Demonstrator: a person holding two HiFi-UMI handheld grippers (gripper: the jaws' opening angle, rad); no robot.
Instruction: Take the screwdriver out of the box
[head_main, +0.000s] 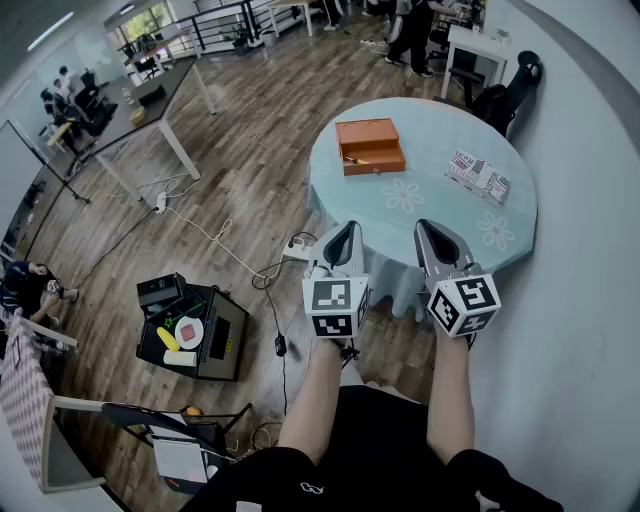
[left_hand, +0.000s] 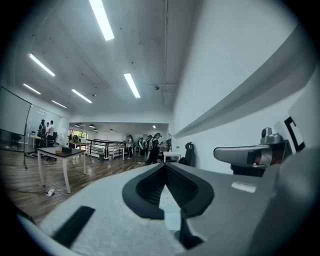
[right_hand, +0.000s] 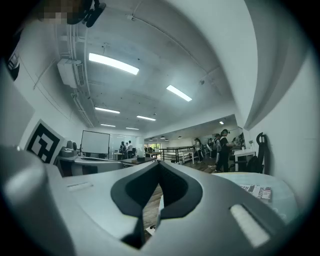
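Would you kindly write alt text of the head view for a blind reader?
The left gripper and right gripper, both shut and empty, point toward a round table holding an open orange box with a small yellow tool inside and a printed booklet.

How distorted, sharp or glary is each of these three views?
Head view: heavy fisheye, so the floor planks curve; light is even and the orange box is sharp. Left gripper view: dark round border, ceiling light strips blown out, left gripper soft up close. Right gripper view: same border and glaring strips, plus a mosaic patch at top left.
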